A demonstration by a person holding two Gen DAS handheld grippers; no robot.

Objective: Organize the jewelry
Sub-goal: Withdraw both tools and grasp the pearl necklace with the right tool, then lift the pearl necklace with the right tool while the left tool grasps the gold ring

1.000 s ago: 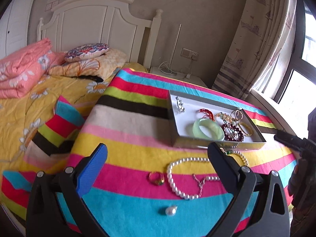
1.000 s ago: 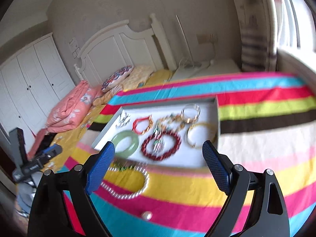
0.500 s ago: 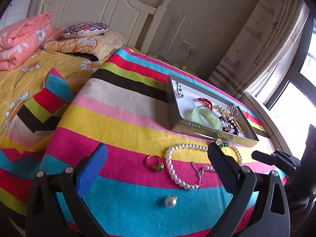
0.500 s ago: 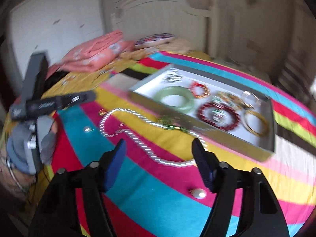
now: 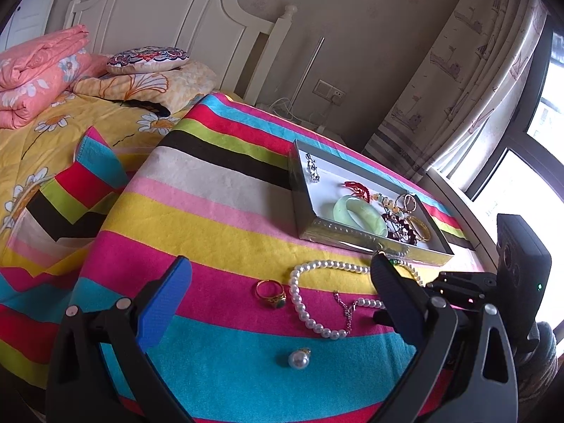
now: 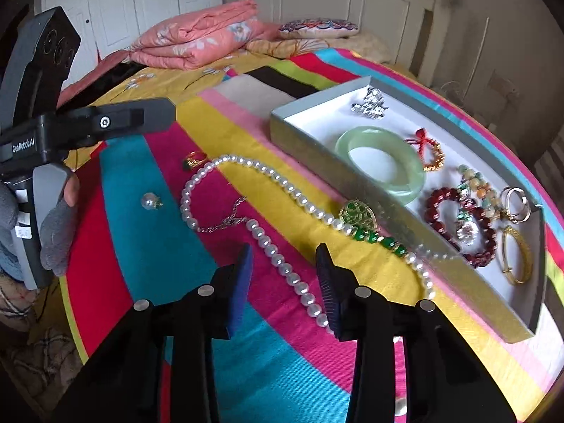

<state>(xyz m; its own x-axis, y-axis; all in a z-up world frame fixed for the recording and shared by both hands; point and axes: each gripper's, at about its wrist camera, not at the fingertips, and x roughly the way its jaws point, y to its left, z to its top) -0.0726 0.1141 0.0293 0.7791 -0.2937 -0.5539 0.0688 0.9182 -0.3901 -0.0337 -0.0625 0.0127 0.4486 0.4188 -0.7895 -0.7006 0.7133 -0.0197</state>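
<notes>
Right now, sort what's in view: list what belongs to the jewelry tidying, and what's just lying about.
Belongs to the job:
pearl necklace
gold ring
loose pearl
thin chain
tray holding the jade bangle
right gripper

Just lying about:
pink quilt
round cushion
curtain

Glossy, smooth beads on the pearl necklace [image 6: 282, 183], catching the light; its green pendant [image 6: 357, 215] gleams in a gold-coloured metal rim; the jade bangle [image 6: 380, 162] looks polished and translucent; the tray [image 6: 310, 137] shows a dull silvery, foil-like wall; the striped cloth [image 6: 148, 232] is soft, fuzzy and matt; the right gripper [image 6: 283, 275] is matt black plastic with ribbed pads.
</notes>
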